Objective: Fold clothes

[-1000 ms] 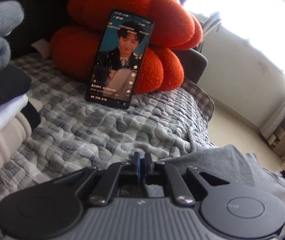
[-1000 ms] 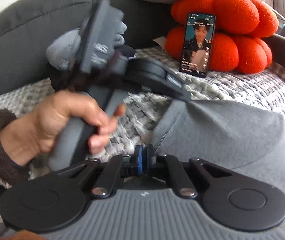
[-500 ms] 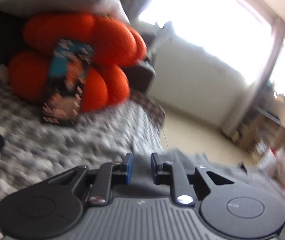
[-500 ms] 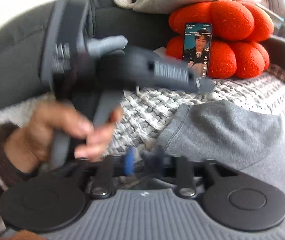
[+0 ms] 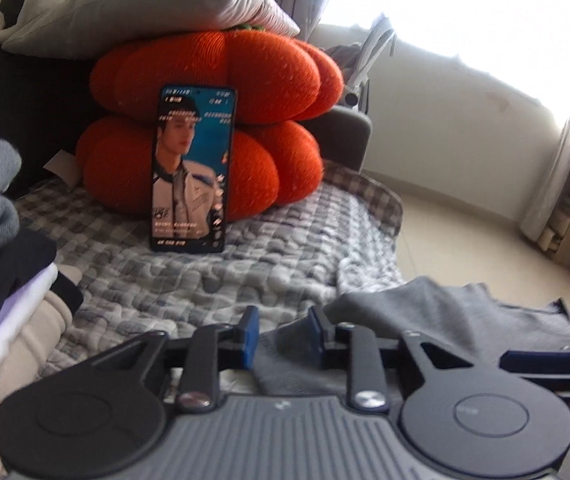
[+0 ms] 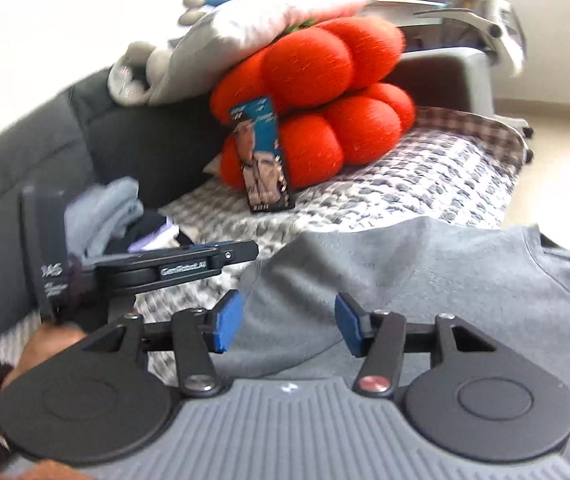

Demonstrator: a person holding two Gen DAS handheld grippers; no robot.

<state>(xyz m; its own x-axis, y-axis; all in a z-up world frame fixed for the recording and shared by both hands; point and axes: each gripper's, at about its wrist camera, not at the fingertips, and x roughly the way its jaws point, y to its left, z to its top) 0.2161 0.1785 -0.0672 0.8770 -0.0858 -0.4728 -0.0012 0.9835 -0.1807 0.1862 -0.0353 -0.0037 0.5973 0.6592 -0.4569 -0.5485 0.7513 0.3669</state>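
the grey top [image 6: 425, 280] lies on the checked blanket [image 5: 205, 280] that covers the sofa, right in front of both tools, and it looks like part of it is laid over itself, so the folding seems to be started but not done. the left hand-held gripper [image 5: 281, 336] is opening its jaws, and grey cloth shows between the blue pads [image 5: 249, 336], but the pads do not press on it. the right hand-held gripper [image 6: 285, 322] is opening its jaws too, wider, and the grey top lies under the gap with nothing pinched. so i think both have let go and the top needs more folds, or needs to go on the pile. at the left side there is one pile of clothes [image 5: 1, 248], with a light grey one on top, then a dark one, a white one and a cream one, so at least four that i can count. how neat they are i cannot tell. counting the other things: one grey top, two orange cushions [image 5: 221, 140] stacked up, one phone [image 5: 191, 168] leaning on them with its screen on, one pale pillow [image 5: 157, 8] on top, and one soft toy [image 5: 13, 4] beside the pillow. in the right view i can see one hand [image 6: 49, 344] of the person holding the left tool.
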